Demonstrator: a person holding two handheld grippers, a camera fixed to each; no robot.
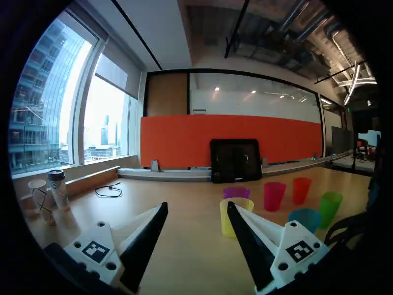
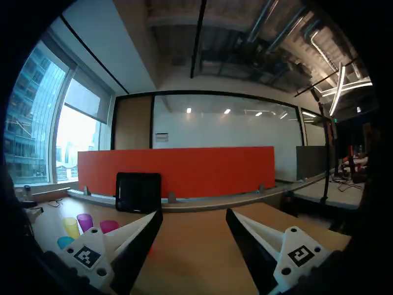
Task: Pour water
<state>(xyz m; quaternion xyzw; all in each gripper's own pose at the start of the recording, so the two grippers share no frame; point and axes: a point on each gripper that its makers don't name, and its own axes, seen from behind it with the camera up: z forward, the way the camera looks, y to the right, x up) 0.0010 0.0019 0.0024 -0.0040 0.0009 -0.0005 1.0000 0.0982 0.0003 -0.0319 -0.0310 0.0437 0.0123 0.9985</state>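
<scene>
Several plastic cups stand on the wooden table [image 1: 191, 246] in the left gripper view: a yellow cup [image 1: 230, 219] nearest, a purple cup [image 1: 236, 192] behind it, a pink cup [image 1: 273, 195], a red cup [image 1: 301, 190], a green cup [image 1: 330, 207] and a blue cup [image 1: 304, 219]. My left gripper [image 1: 196, 209] is open, just left of the yellow cup and short of it. My right gripper [image 2: 194, 214] is open over bare table, holding nothing. Far to its left sit the yellow cup [image 2: 71, 227], the purple cup [image 2: 85, 221], the pink cup [image 2: 109, 226] and the blue cup [image 2: 64, 242].
A black monitor [image 1: 236, 160] stands at the table's back edge before an orange partition [image 1: 196, 137]. A lidded paper coffee cup [image 1: 58, 188] and a small stand [image 1: 38, 196] sit at the left by the window ledge. A black cable [image 1: 109, 191] lies on the table.
</scene>
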